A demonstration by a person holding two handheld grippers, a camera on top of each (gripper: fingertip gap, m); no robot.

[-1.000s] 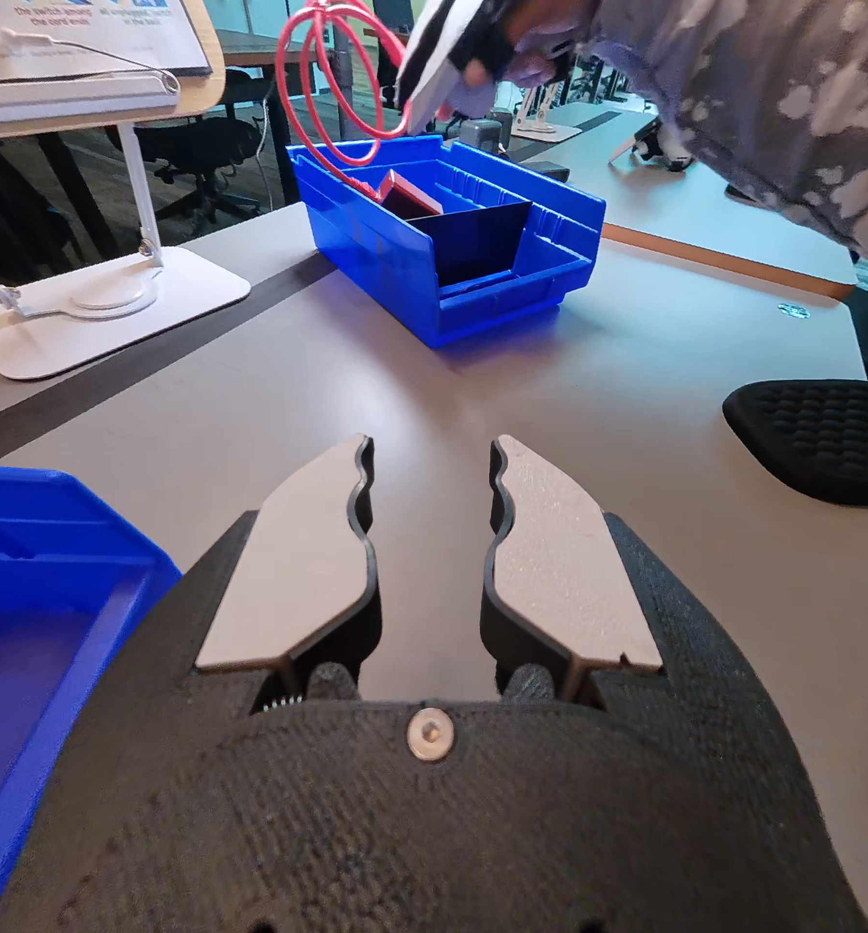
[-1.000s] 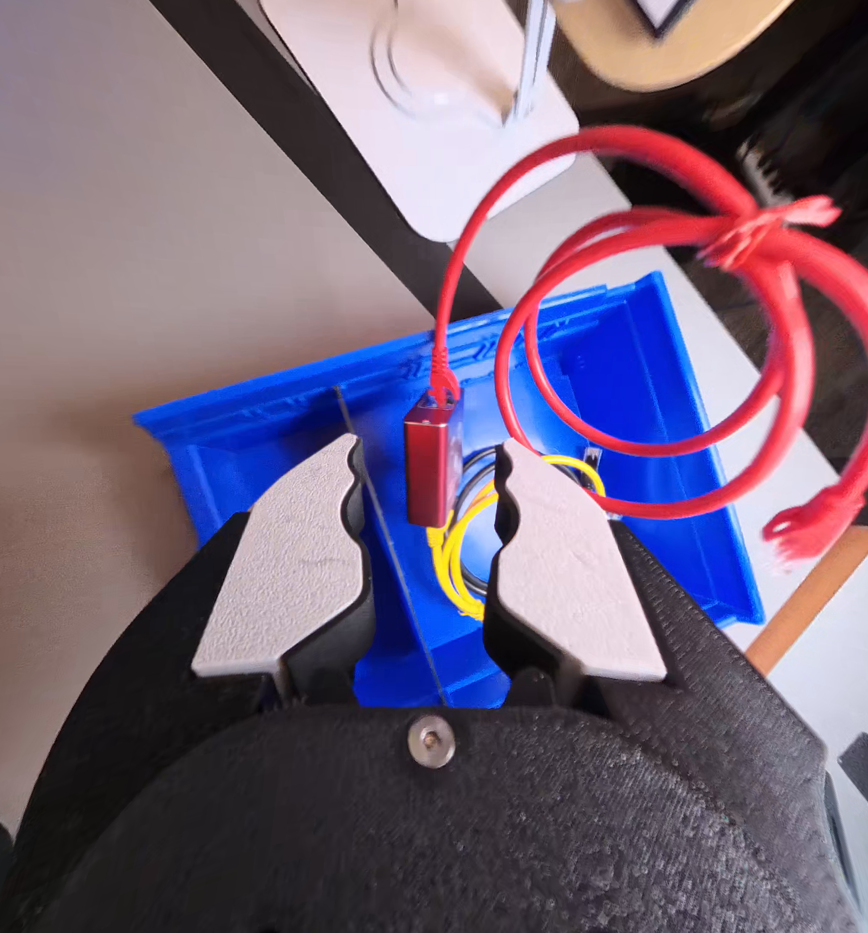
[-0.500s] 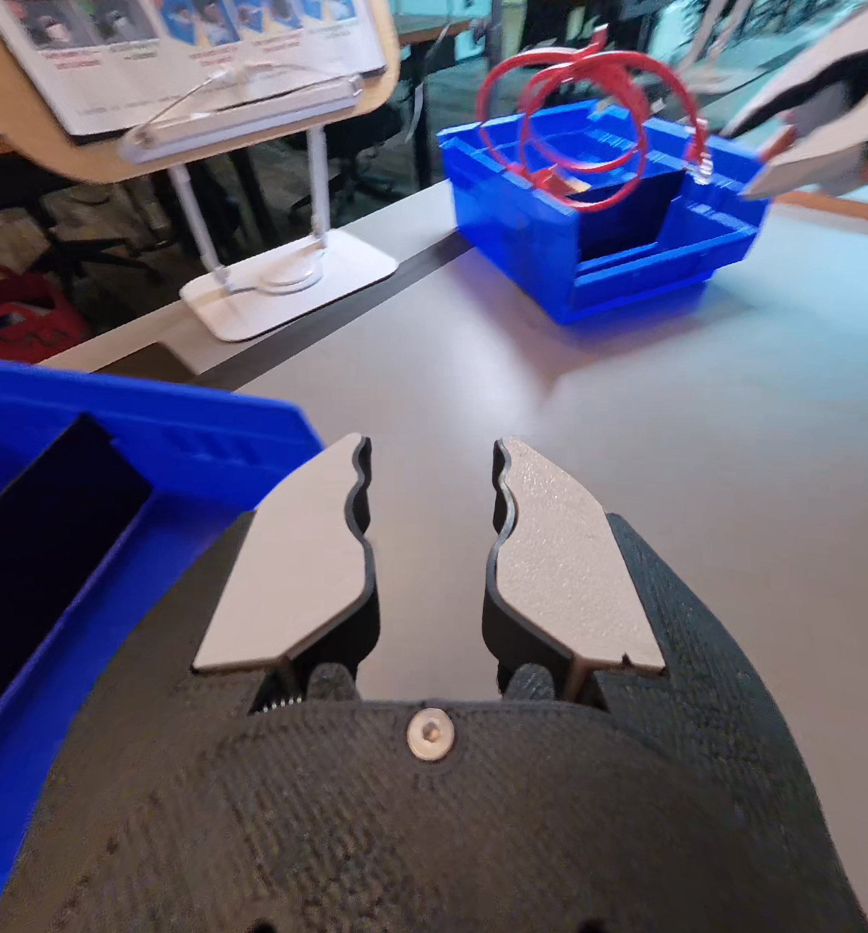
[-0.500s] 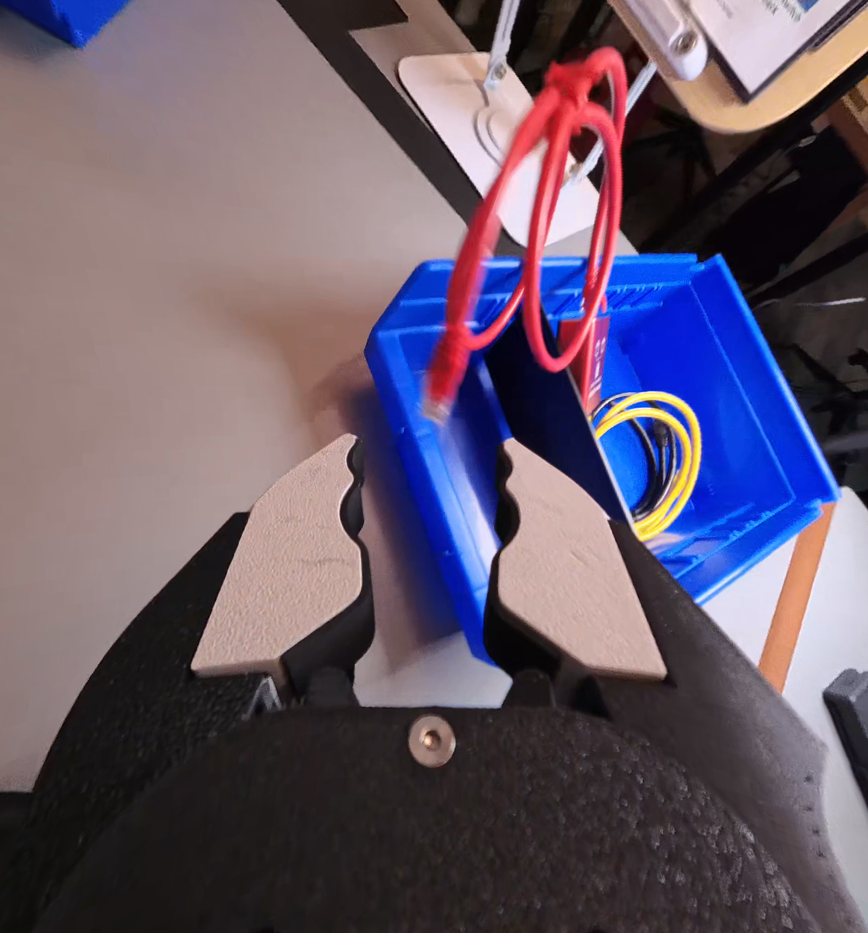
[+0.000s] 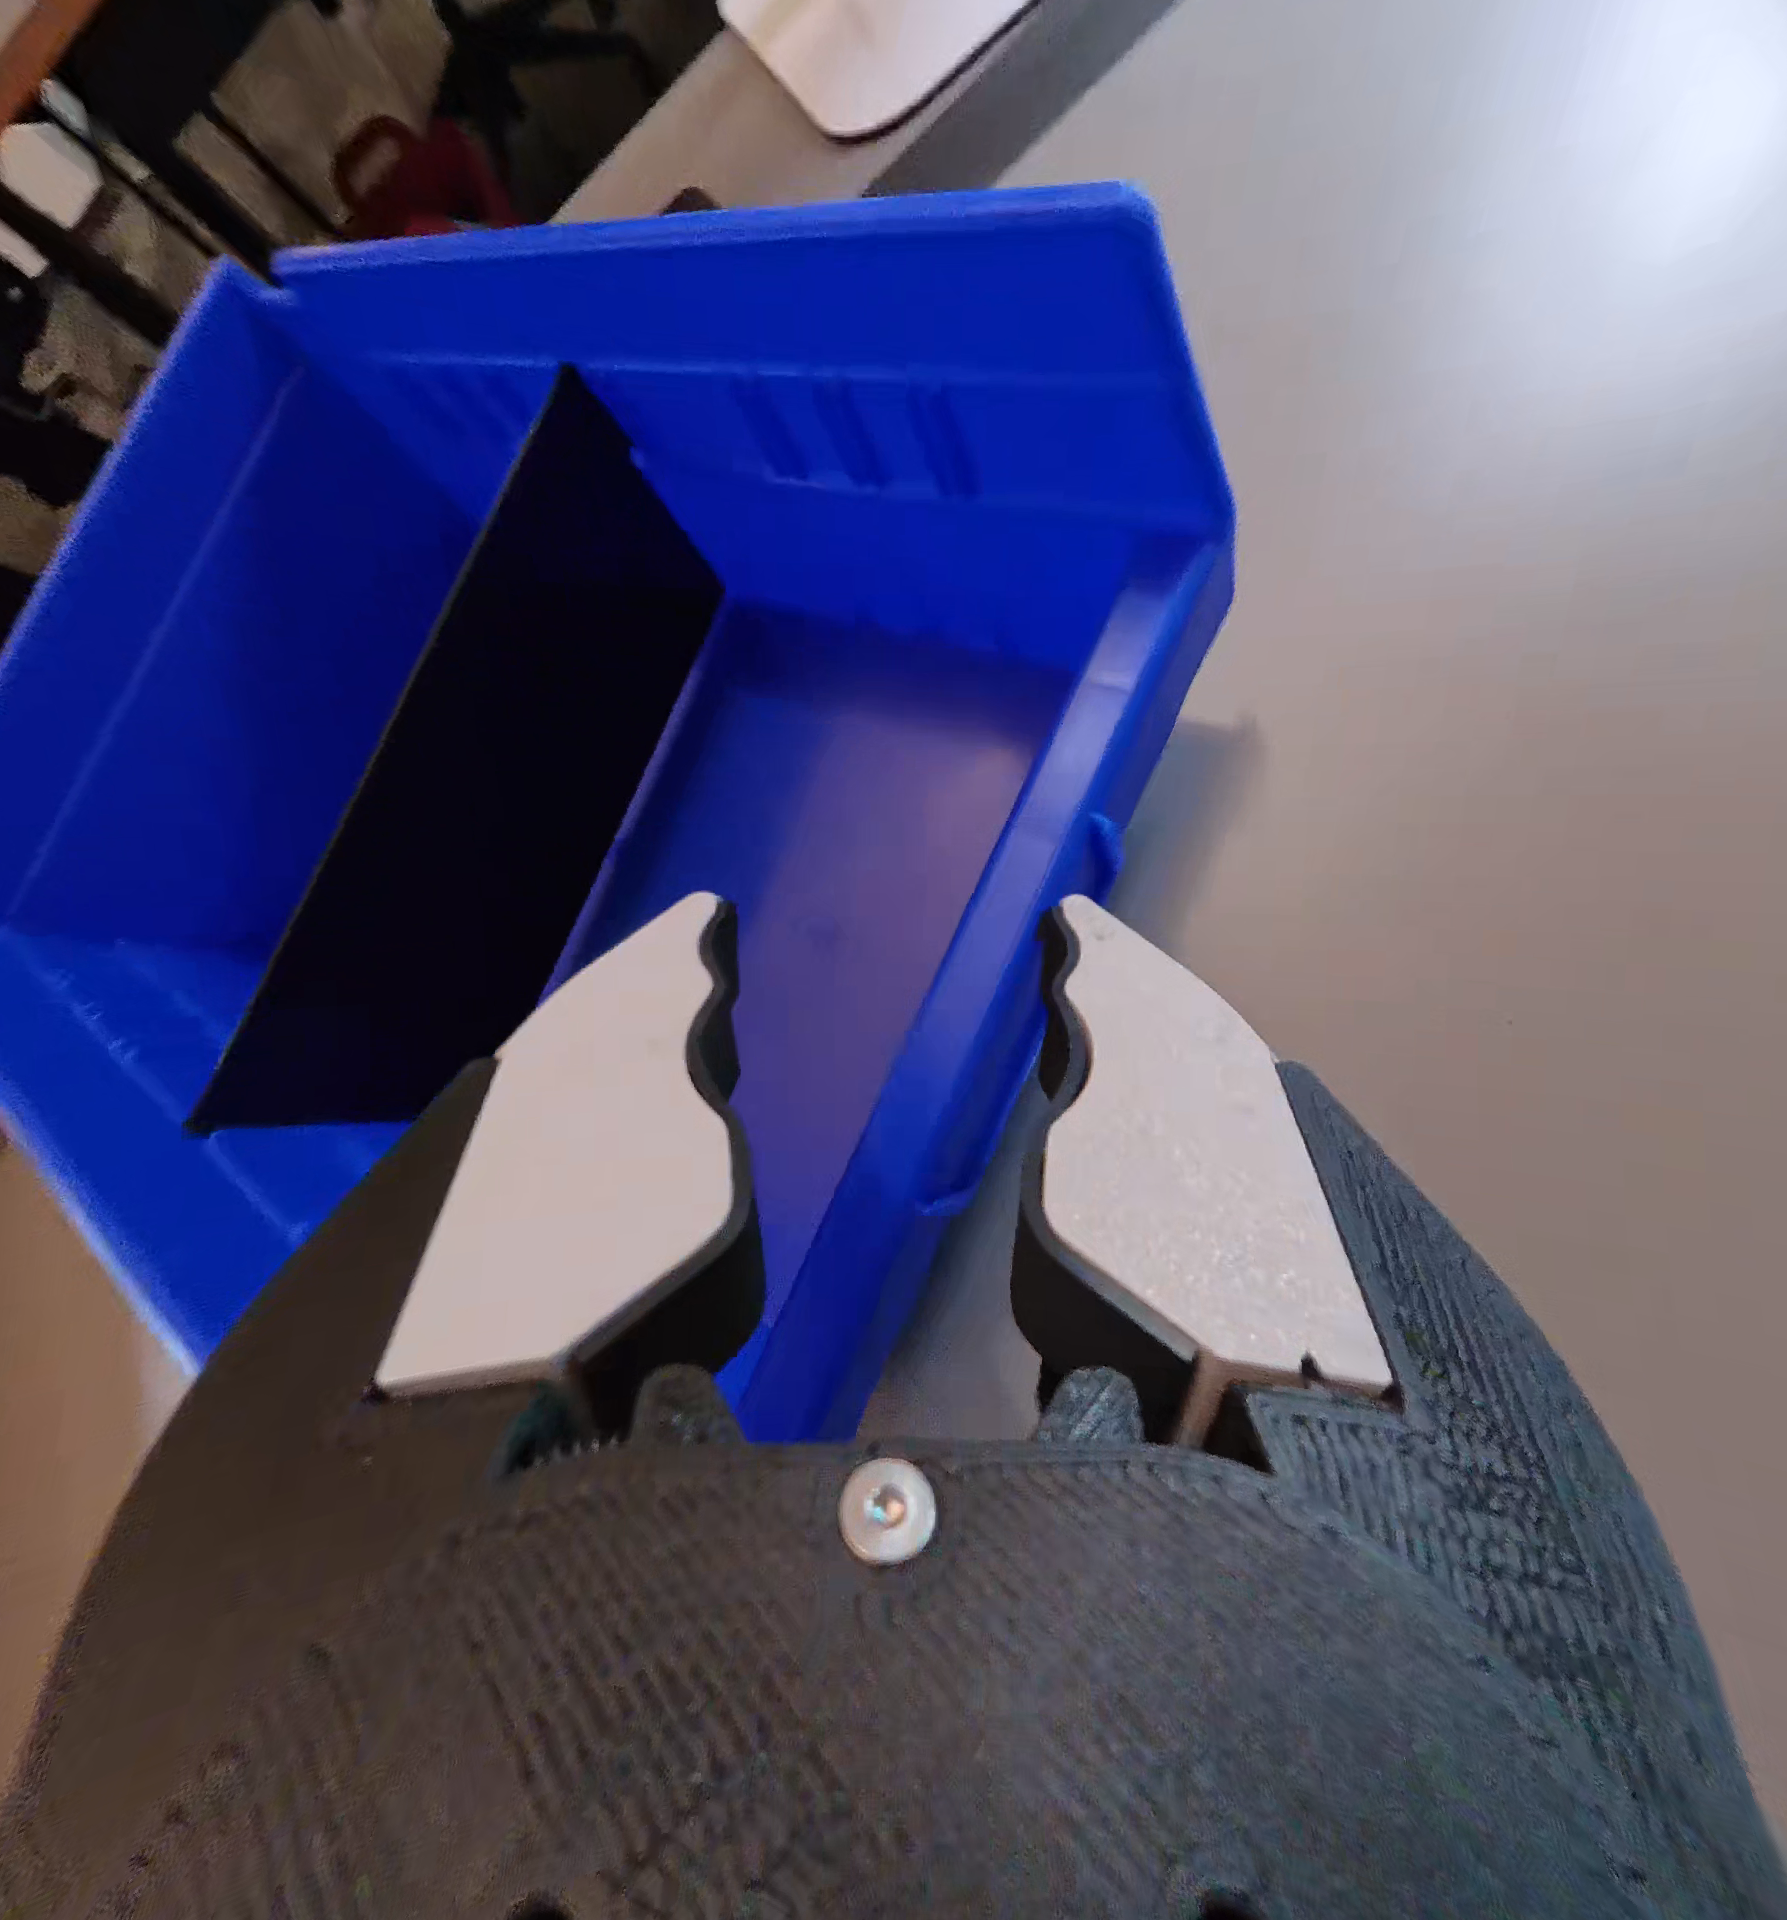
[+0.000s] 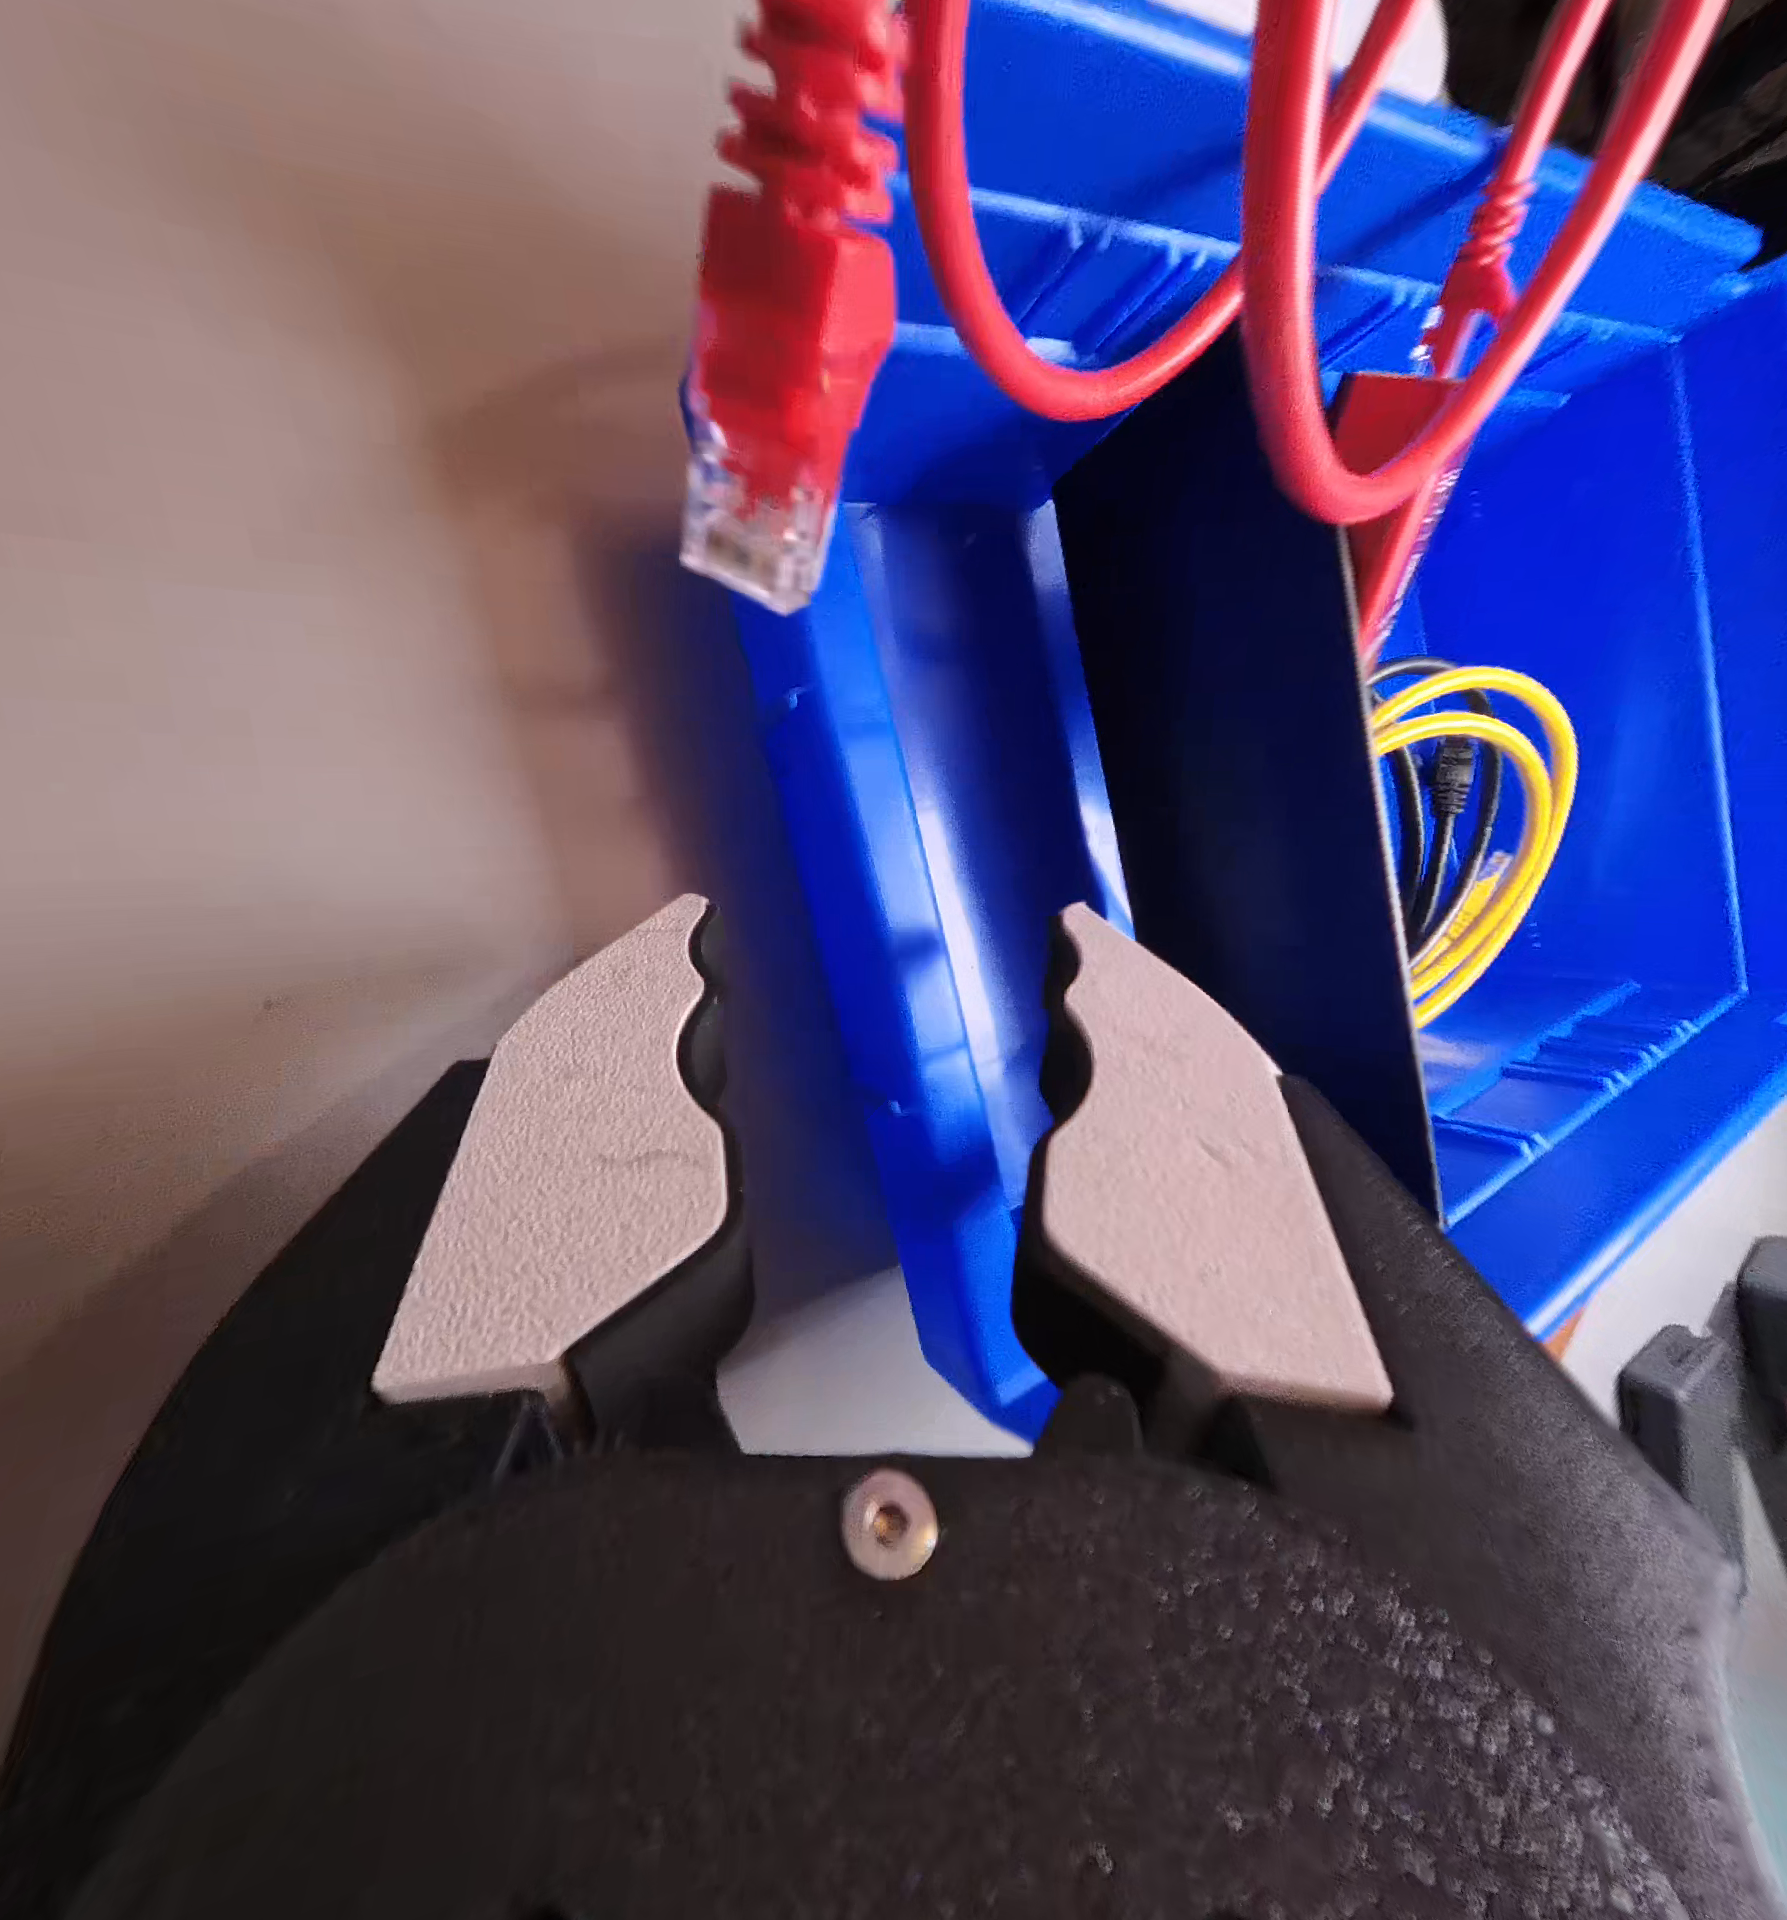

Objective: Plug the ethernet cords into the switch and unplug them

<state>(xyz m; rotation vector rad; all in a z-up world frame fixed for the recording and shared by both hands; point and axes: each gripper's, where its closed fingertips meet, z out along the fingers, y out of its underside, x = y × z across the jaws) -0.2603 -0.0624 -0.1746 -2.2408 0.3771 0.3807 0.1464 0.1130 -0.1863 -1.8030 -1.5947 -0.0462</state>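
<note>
In the right wrist view a red ethernet cord point(image 6: 972, 312) hangs in loops from above the frame, and what holds it is out of view. Its clear-tipped plug point(image 6: 764, 488) dangles over the left wall of a blue bin point(image 6: 1720, 727). A red switch point(image 6: 1388, 405) stands behind the bin's black divider point(image 6: 1232, 831), mostly hidden. A yellow cord point(image 6: 1533, 790) and a black cord point(image 6: 1455, 790) lie coiled beside it. My right gripper point(image 6: 884, 914) is open and empty above the bin's near left wall. My left gripper point(image 5: 889, 914) is open and empty, its jaws either side of the right wall of a second blue bin point(image 5: 723, 249).
The second bin holds only a black divider point(image 5: 515, 748). Both bins stand on a grey table point(image 5: 1491, 623). A white stand base point(image 5: 868, 62) sits at the table's far edge. A black object point(image 6: 1751, 1403) lies right of the first bin.
My left gripper has swung down over the near blue bin. My right gripper has come lower and closer to the far bin, and the red plug now hangs much nearer the camera.
</note>
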